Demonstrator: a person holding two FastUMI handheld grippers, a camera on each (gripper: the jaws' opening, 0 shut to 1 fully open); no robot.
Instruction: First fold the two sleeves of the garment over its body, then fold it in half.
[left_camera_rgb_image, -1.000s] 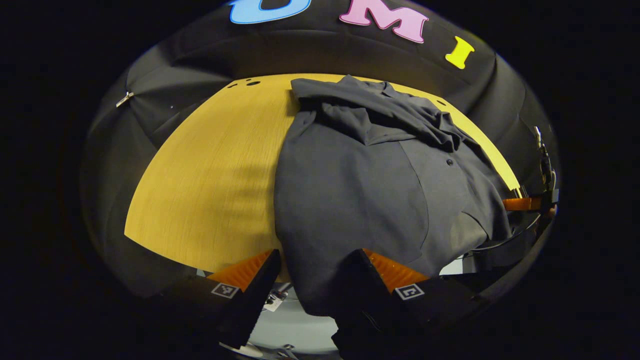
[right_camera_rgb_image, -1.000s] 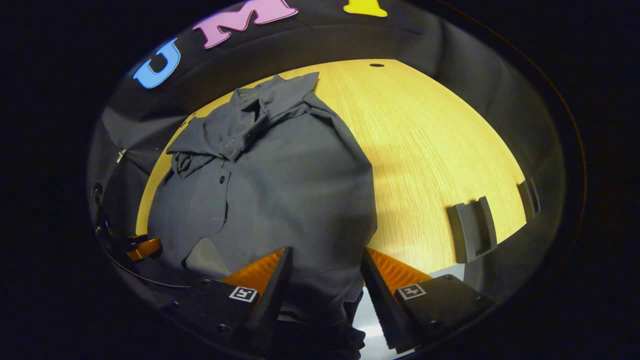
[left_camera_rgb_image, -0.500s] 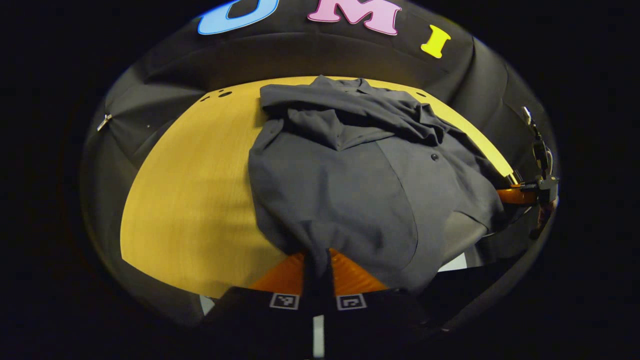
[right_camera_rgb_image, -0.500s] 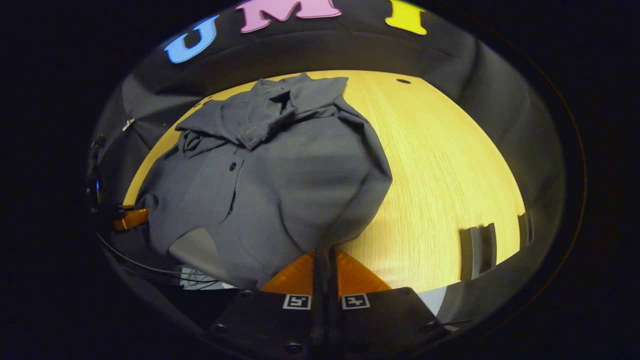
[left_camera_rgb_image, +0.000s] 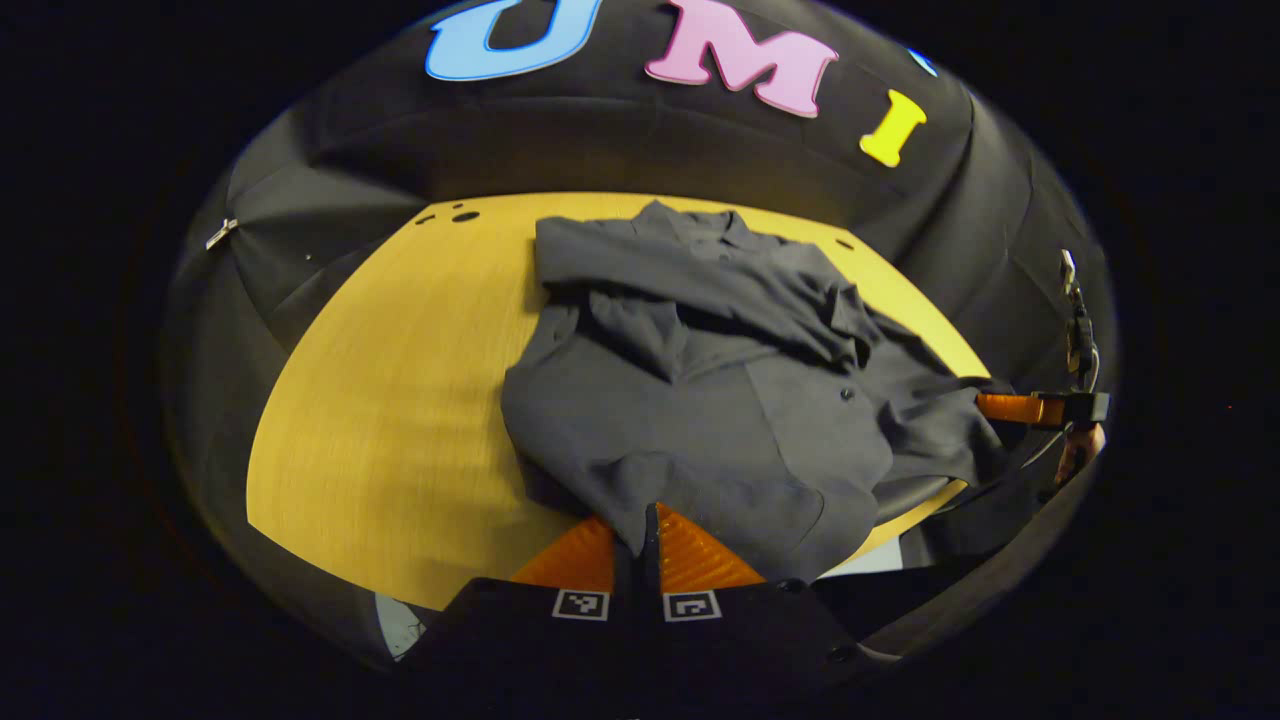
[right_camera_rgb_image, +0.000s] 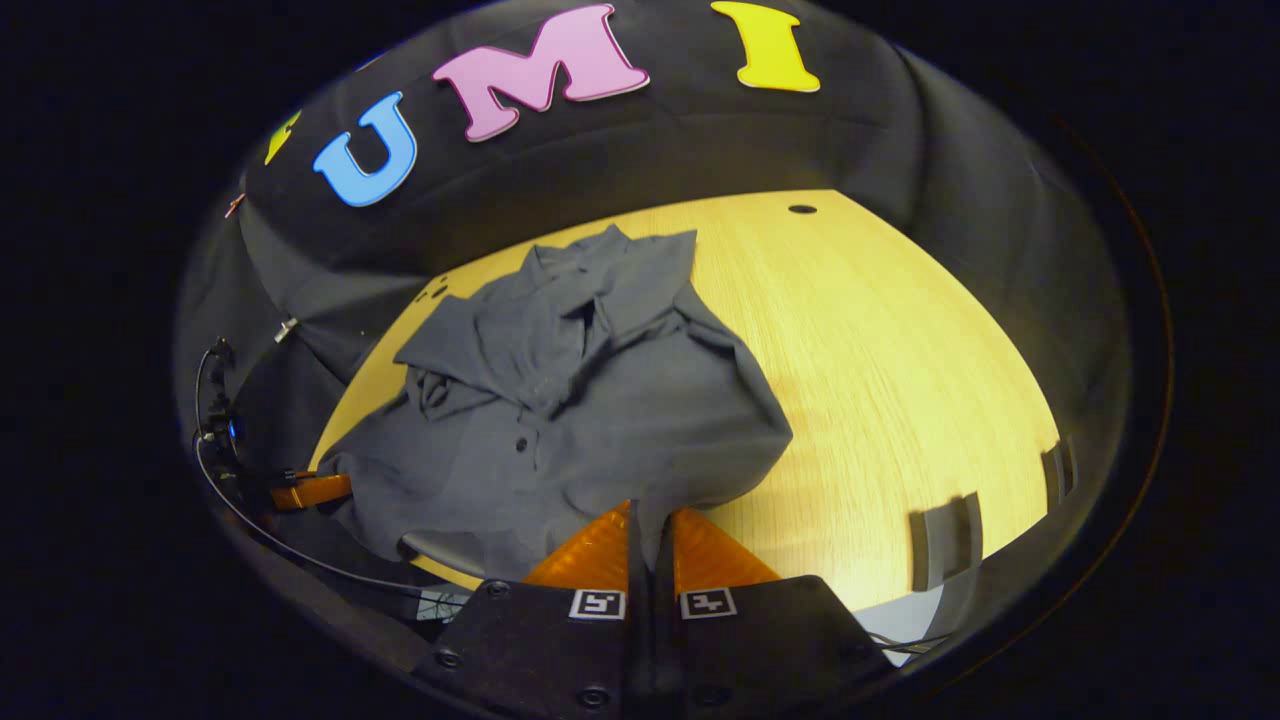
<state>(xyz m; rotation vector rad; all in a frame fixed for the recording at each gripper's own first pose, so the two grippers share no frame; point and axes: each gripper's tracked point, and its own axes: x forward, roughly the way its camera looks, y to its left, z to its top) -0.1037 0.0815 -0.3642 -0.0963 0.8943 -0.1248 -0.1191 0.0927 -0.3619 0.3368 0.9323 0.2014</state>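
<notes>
A dark grey button shirt (left_camera_rgb_image: 700, 400) lies on the yellow wooden table (left_camera_rgb_image: 400, 400), collar at the far side, both sleeves bunched across its chest. My left gripper (left_camera_rgb_image: 637, 530) is shut on the shirt's near hem, which is raised off the table into a hump. In the right gripper view the shirt (right_camera_rgb_image: 580, 420) spreads to the left, and my right gripper (right_camera_rgb_image: 648, 525) is shut on the other corner of that hem. The right gripper (left_camera_rgb_image: 1005, 408) also appears at the far right of the left gripper view, at the shirt's edge.
The table (right_camera_rgb_image: 900, 350) has bare wood to the right of the shirt. Two grey brackets (right_camera_rgb_image: 945, 540) (right_camera_rgb_image: 1058, 470) stand on its near right edge. A cable (right_camera_rgb_image: 230, 500) hangs off the left side. The black cloth wall closes the back.
Both grippers went from open astride the hanging hem to shut on it. They have lifted the hem off the table's front edge and carried it a little toward the collar.
</notes>
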